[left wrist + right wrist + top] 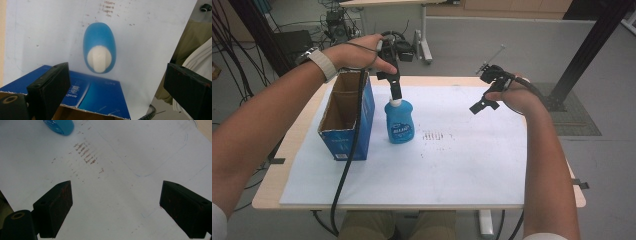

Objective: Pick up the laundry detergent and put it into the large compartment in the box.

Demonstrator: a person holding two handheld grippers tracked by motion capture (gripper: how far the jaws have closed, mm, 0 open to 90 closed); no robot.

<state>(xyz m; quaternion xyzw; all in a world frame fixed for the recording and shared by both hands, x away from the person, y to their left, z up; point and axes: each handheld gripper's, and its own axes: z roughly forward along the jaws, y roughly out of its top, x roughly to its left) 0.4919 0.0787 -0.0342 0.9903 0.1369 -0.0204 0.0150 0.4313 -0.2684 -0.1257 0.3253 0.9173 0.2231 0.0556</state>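
Observation:
A blue dish-soap bottle (400, 124) with a white cap stands upright on the white sheet (462, 170). My left gripper (394, 86) hangs just above that cap. In the left gripper view the jaws of the left gripper (117, 87) stand wide apart, open, looking straight down on the bottle (99, 47), with nothing between them. My right gripper (485, 91) is held above the sheet's far right part, open and empty. In the right gripper view the right gripper (116, 207) faces bare sheet, and the bottle's base (60, 125) shows at the top left.
An open blue cardboard box (347, 120) stands left of the bottle, close to it; its side (95, 96) lies under my left jaws. Brown smudges (85, 152) mark the sheet's middle. The wooden table edge (302, 130) runs left of the box.

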